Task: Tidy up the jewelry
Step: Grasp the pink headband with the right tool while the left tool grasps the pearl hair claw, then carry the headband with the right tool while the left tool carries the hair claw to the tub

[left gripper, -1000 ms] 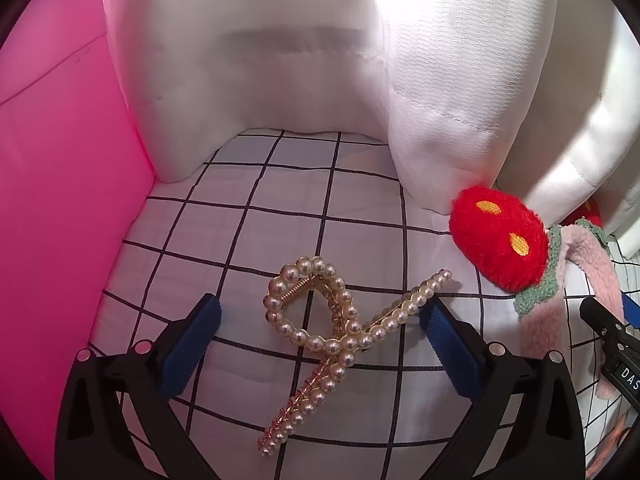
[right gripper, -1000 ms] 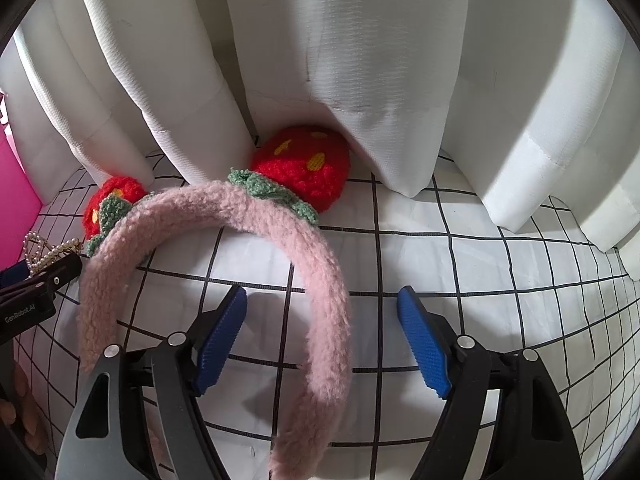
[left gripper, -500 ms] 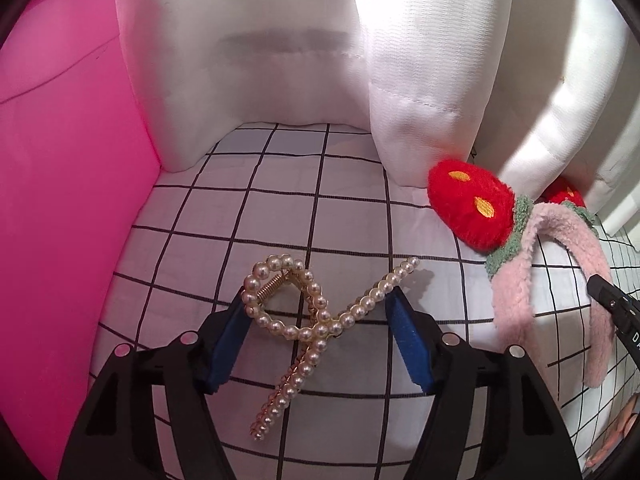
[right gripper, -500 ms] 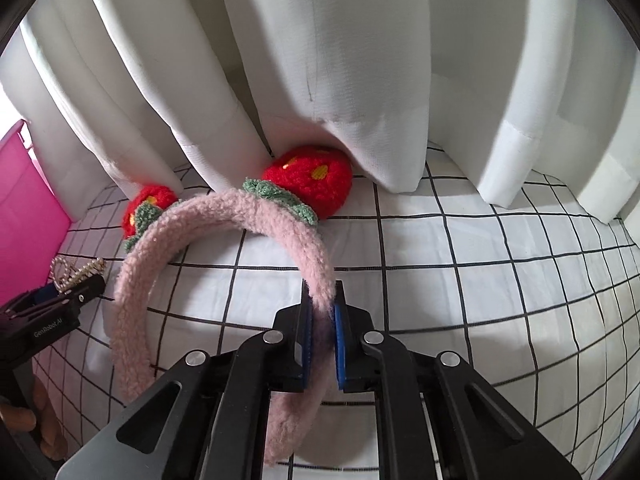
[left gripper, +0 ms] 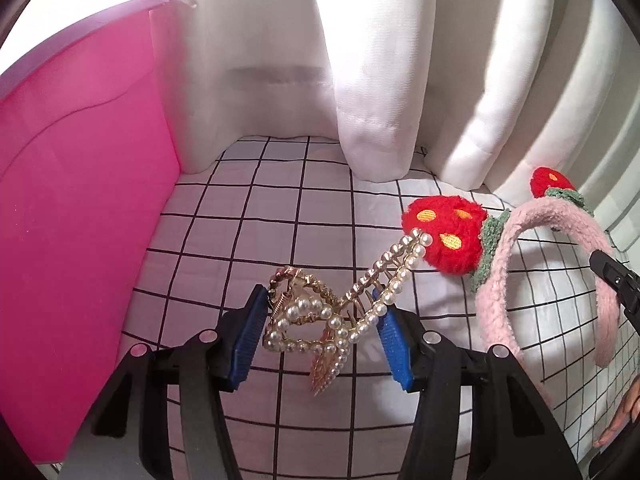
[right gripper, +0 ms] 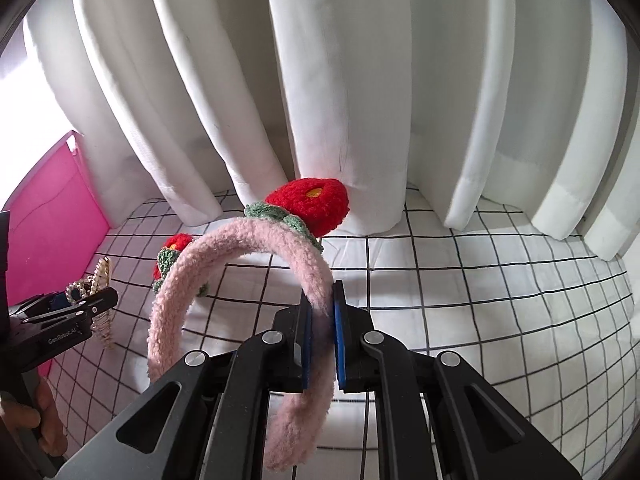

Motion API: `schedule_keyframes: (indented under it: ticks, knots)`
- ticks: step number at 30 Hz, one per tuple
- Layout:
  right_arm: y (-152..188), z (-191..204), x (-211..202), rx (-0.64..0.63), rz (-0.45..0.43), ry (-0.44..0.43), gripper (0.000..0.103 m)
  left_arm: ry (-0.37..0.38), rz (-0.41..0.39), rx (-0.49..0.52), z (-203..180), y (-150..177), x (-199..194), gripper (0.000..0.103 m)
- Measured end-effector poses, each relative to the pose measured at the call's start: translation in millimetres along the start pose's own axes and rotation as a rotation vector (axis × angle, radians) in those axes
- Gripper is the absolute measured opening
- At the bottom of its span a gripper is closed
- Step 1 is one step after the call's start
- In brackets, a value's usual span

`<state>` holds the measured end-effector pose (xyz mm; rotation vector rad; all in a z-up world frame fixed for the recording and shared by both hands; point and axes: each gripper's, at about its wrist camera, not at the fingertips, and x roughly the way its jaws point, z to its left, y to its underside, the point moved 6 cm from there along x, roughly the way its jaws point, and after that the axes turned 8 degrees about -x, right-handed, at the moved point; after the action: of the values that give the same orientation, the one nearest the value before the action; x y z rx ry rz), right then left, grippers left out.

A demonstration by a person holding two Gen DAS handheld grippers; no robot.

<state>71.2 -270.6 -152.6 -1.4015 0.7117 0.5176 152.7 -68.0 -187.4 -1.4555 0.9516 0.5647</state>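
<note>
Lifted pearl clip (left gripper: 320, 320) and headband (right gripper: 240, 280), ends cut off.

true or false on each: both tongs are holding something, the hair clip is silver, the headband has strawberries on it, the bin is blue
1. Both tongs hold something: true. The left tongs grip the pearl hair clip; the right tongs clamp the pink headband.
2. The clip is silver: false, it is gold with pearls.
3. The headband carries red strawberries: true.
4. The bin is blue: false, it is pink.
</note>
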Motion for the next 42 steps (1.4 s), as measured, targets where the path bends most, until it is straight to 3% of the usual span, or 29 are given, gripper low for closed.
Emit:
schedule_keyframes:
  ticks: [4,12,22,28,34,42]
  knots:
    - [-5,-1,-33,-0.026,-0.034,-0.002,0.009,0.022,-0.024,0.002,-1,-2,-29,0.042]
    - [-25,12,-81,-0.083,-0.106,-0.018,0.009,0.050,-0.100,-0.022,5,-19,-66,0.042]
    - [-71,51,-136,-0.187,-0.242,-0.087,0.009,0.074,-0.274,-0.086,30,-55,-159,0.042]
    - [-107,102,-154,-0.263,-0.319,-0.181,0.009,0.003,-0.355,-0.160,80,-71,-207,0.042]
    - [-135,174,-152,-0.350,-0.360,-0.300,0.009,-0.125,-0.400,-0.255,152,-80,-228,0.042]
    - [-159,269,-117,-0.475,-0.319,-0.386,0.009,-0.250,-0.388,-0.348,229,-83,-225,0.042]
